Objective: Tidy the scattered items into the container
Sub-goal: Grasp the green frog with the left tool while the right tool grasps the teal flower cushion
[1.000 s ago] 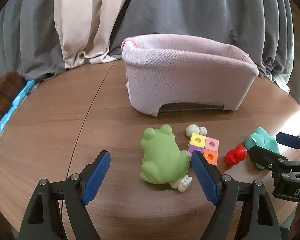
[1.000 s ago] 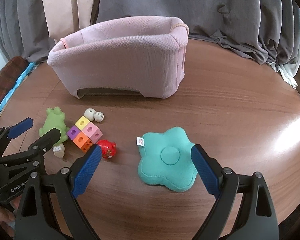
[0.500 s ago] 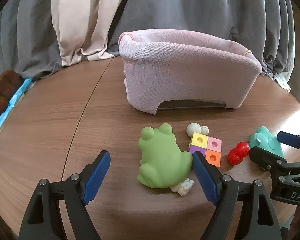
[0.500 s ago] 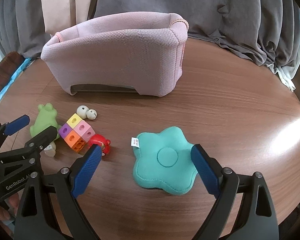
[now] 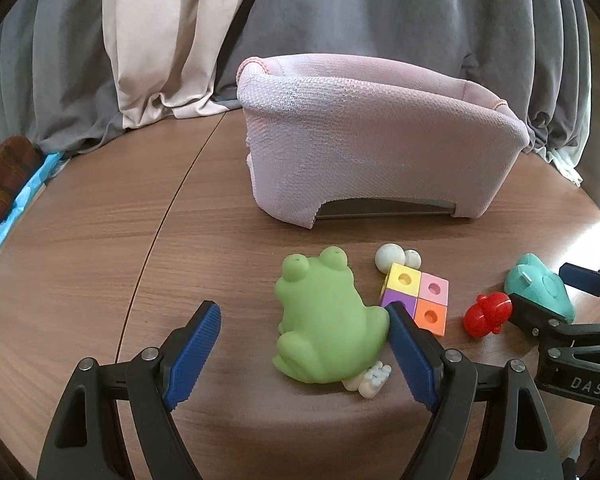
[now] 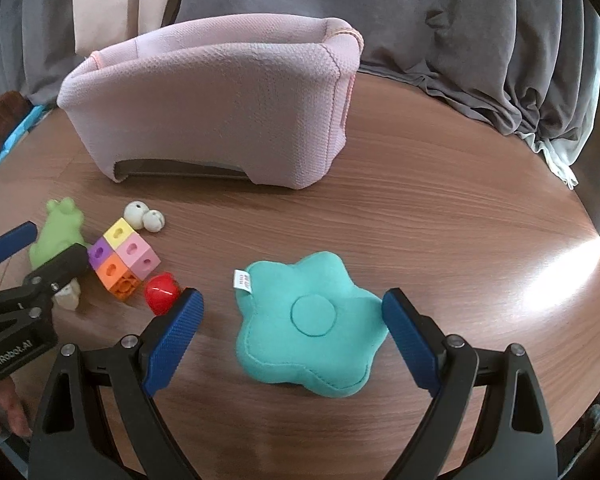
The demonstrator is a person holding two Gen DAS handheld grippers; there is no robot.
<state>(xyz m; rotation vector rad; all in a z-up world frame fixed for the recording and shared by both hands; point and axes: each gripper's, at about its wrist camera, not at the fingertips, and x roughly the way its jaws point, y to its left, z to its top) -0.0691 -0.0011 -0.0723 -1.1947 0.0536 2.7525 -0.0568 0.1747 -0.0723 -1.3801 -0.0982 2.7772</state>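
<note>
A pink fabric basket stands at the back of the round wooden table; it also shows in the right wrist view. A green frog toy lies between the open jaws of my left gripper, close to the right pad. A teal star cushion lies between the open jaws of my right gripper. A block of coloured cubes, a red toy and small white balls lie between the two.
A small white toy lies under the frog's rear. Grey and beige curtains hang behind the table. A blue strip and a dark red cloth sit at the left edge.
Both grippers have moved forward and lower. The frog and the cushion now lie deeper between the jaws. Nothing has been gripped.
</note>
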